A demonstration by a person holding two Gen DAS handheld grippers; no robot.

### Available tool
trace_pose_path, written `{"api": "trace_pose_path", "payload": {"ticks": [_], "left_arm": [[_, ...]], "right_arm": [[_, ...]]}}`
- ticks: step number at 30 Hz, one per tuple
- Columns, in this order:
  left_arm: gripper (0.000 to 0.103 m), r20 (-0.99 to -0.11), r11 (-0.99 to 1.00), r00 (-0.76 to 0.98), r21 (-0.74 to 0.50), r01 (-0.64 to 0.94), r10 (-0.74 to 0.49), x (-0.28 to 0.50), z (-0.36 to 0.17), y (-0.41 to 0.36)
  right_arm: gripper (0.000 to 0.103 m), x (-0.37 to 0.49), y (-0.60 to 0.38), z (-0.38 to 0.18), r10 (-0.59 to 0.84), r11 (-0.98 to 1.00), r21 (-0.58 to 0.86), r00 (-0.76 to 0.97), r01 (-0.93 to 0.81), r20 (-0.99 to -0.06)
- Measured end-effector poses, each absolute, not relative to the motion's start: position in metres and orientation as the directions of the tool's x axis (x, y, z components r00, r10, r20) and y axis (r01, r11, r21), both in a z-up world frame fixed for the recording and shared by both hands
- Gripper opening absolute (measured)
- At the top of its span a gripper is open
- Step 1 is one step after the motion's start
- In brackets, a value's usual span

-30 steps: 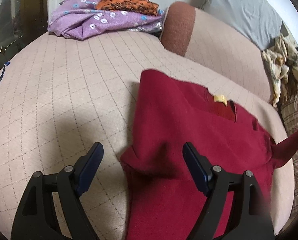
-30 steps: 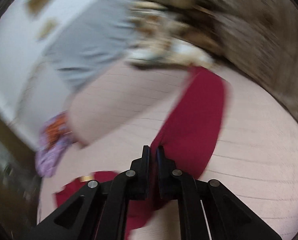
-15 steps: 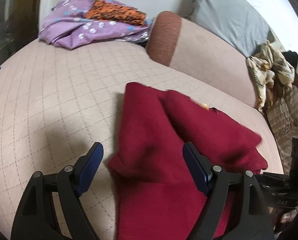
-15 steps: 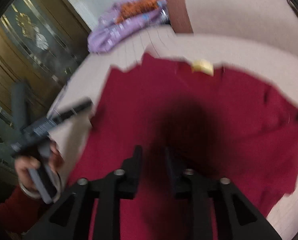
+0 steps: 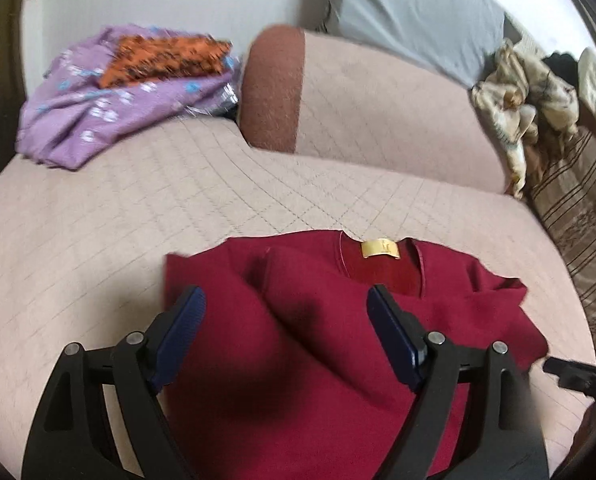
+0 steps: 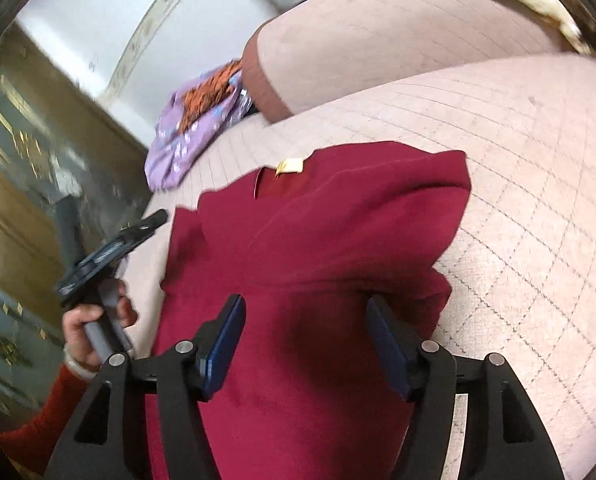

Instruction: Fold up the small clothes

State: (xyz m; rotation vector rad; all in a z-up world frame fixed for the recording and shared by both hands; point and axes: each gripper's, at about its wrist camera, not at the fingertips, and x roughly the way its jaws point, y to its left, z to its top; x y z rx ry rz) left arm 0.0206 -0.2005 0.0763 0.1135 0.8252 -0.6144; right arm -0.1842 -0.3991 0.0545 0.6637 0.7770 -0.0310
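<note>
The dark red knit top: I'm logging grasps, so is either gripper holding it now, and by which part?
Nothing is held. The left gripper and right gripper both hover with jaws open over the dark red knit top.

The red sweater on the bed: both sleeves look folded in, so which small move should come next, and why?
Probably bring both open grippers, left gripper and right gripper, down to the hem nearest the cameras and fold it up toward the yellow label. The red sweater lies with both sleeves across its body, and neither gripper holds cloth.
</note>
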Motion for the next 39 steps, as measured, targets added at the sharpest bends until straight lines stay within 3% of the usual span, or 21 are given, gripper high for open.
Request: {"api": "trace_pose_path", "payload": {"ticks": [4,5,6,7,8,14,17,23,28,29,30,32,33,35,39], "left_arm": [[0.083,-0.79,0.827,0.46,-0.102,0.553,-0.405,0.043,0.057,-0.228],[0.074,-0.794,0.822,0.453,-0.099,0.56,-0.405,0.043,0.056,-0.232],[0.06,-0.8,0.809,0.437,-0.101,0.579,-0.412,0.043,0.058,-0.237],[0.024,-0.816,0.799,0.413,-0.095,0.594,-0.405,0.042,0.061,-0.244],[0.007,-0.824,0.794,0.4,-0.095,0.601,-0.401,0.041,0.066,-0.247],[0.007,-0.731,0.74,0.369,-0.271,0.616,-0.574,0.016,0.133,-0.221],[0.007,-0.722,0.763,0.387,-0.298,0.574,-0.573,0.007,0.146,-0.192],[0.007,-0.796,0.828,0.384,-0.242,0.506,-0.468,0.01,0.093,-0.168],[0.008,-0.806,0.85,0.369,-0.285,0.443,-0.463,0.019,0.061,-0.159],[0.008,-0.804,0.848,0.359,-0.307,0.432,-0.474,0.02,0.059,-0.157],[0.008,-0.802,0.846,0.353,-0.322,0.424,-0.482,0.021,0.059,-0.155],[0.017,-0.797,0.837,0.337,-0.347,0.423,-0.501,0.021,0.063,-0.153],[0.022,-0.797,0.833,0.33,-0.352,0.426,-0.506,0.022,0.065,-0.153],[0.047,-0.791,0.833,0.336,-0.359,0.421,-0.511,0.019,0.07,-0.151],[0.056,-0.779,0.829,0.337,-0.39,0.401,-0.529,0.017,0.074,-0.14]], "right_arm": [[0.066,-0.186,-0.412,0.046,0.234,0.767,0.585,0.733,0.264,-0.638],[0.065,-0.184,-0.415,0.044,0.237,0.764,0.588,0.732,0.265,-0.638],[0.065,-0.184,-0.417,0.043,0.239,0.763,0.59,0.733,0.265,-0.637],[0.065,-0.183,-0.418,0.043,0.24,0.762,0.591,0.733,0.264,-0.637],[0.065,-0.183,-0.419,0.043,0.24,0.763,0.591,0.734,0.262,-0.635],[0.064,-0.182,-0.417,0.044,0.197,0.798,0.539,0.727,0.271,-0.658],[0.064,-0.182,-0.406,0.045,0.134,0.853,0.439,0.694,0.283,-0.708],[0.067,-0.183,-0.379,0.05,-0.071,0.954,0.131,0.624,0.271,-0.778],[0.065,-0.181,-0.391,0.039,-0.089,0.937,0.148,0.624,0.318,-0.776],[0.056,-0.178,-0.394,0.037,-0.108,0.935,0.139,0.634,0.327,-0.766],[0.041,-0.175,-0.395,0.036,-0.109,0.938,0.134,0.637,0.32,-0.763],[0.035,-0.172,-0.395,0.035,-0.128,0.945,0.103,0.641,0.311,-0.757],[0.024,-0.171,-0.395,0.037,-0.139,0.945,0.096,0.649,0.313,-0.748],[0.017,-0.175,-0.396,0.044,-0.171,0.936,0.089,0.661,0.341,-0.731],[0.015,-0.186,-0.416,0.041,-0.244,0.89,0.074,0.607,0.45,-0.756]]}}
